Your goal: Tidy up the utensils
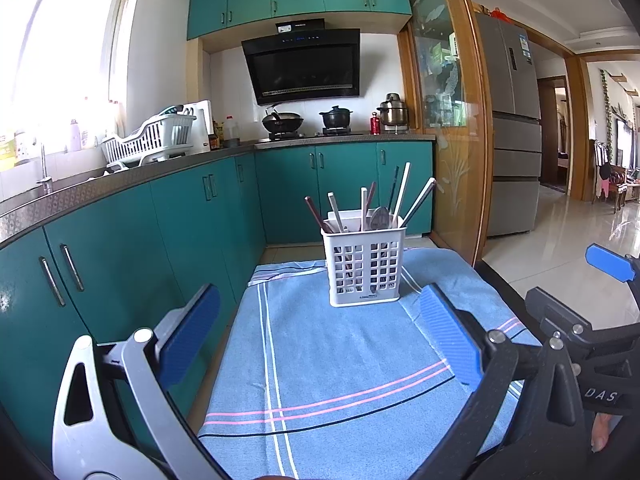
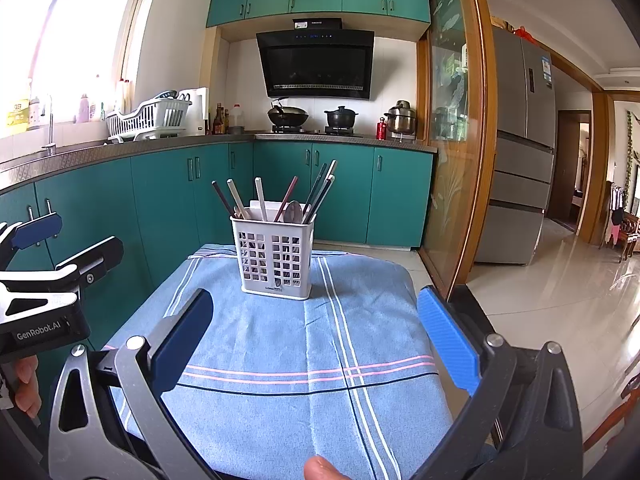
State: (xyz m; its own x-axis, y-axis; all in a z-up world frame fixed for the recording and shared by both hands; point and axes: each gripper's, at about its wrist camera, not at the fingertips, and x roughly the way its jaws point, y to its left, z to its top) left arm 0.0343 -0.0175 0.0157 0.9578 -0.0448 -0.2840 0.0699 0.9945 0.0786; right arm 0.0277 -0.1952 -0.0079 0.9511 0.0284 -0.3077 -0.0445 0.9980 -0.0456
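A white slotted utensil holder (image 1: pixel 364 267) (image 2: pixel 275 258) stands upright on a blue striped cloth (image 1: pixel 340 360) (image 2: pixel 288 344) toward its far end. Several chopsticks (image 1: pixel 404 194) (image 2: pixel 262 199) and a metal spoon (image 1: pixel 379 218) (image 2: pixel 293 212) stand in it. My left gripper (image 1: pixel 320 320) is open and empty, held over the cloth short of the holder. My right gripper (image 2: pixel 316 320) is open and empty, also short of the holder. Each gripper shows at the edge of the other's view, the right one (image 1: pixel 608 264) and the left one (image 2: pixel 38 236).
Teal cabinets (image 1: pixel 140 240) and a counter with a white dish rack (image 1: pixel 152 138), a wok (image 2: pixel 288 116) and pots run along the left and back. A glass sliding door (image 2: pixel 452 140) and a fridge (image 2: pixel 520 152) stand right.
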